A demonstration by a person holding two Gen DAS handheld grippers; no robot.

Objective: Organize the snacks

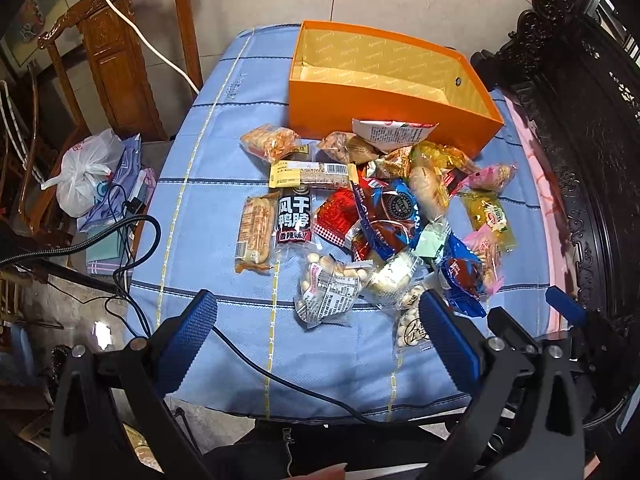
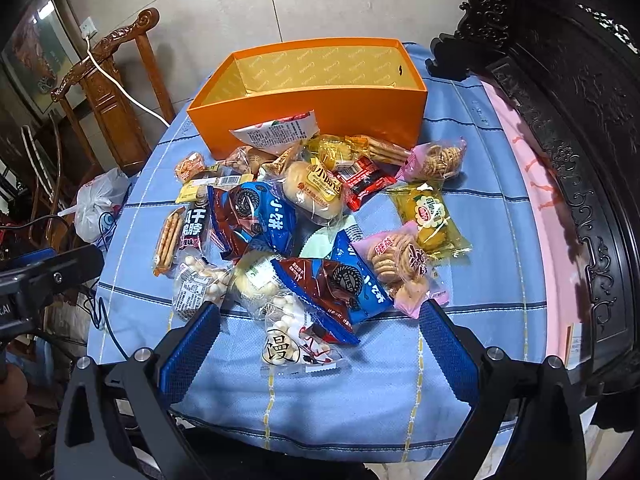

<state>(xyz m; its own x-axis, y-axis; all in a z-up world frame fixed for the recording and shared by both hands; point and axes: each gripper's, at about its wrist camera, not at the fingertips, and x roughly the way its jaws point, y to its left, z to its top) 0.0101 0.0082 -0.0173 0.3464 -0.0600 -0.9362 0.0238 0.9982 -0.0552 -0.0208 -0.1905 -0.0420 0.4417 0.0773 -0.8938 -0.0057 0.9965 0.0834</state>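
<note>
An open orange box [image 1: 384, 120] [image 2: 360, 108] stands empty at the far side of the blue checked cloth [image 1: 224, 200] [image 2: 492, 240]. A pile of several snack packets [image 1: 384, 208] [image 2: 312, 216] lies in front of it: blue cookie bags [image 2: 348, 280], a clear bag of white balls [image 1: 328, 288] [image 2: 292, 340], a bun [image 2: 316, 192], a black duck-neck packet [image 1: 294, 216], a yellow packet [image 2: 432, 216]. My left gripper [image 1: 316, 340] is open and empty above the near cloth. My right gripper [image 2: 320, 344] is open and empty over the near packets.
A carved wooden chair [image 1: 116, 60] with a white cable stands at the left. A white plastic bag [image 1: 86, 172] and black cables [image 1: 132, 232] lie beside the table. A dark carved furniture piece [image 1: 580, 120] [image 2: 568, 100] borders the right side.
</note>
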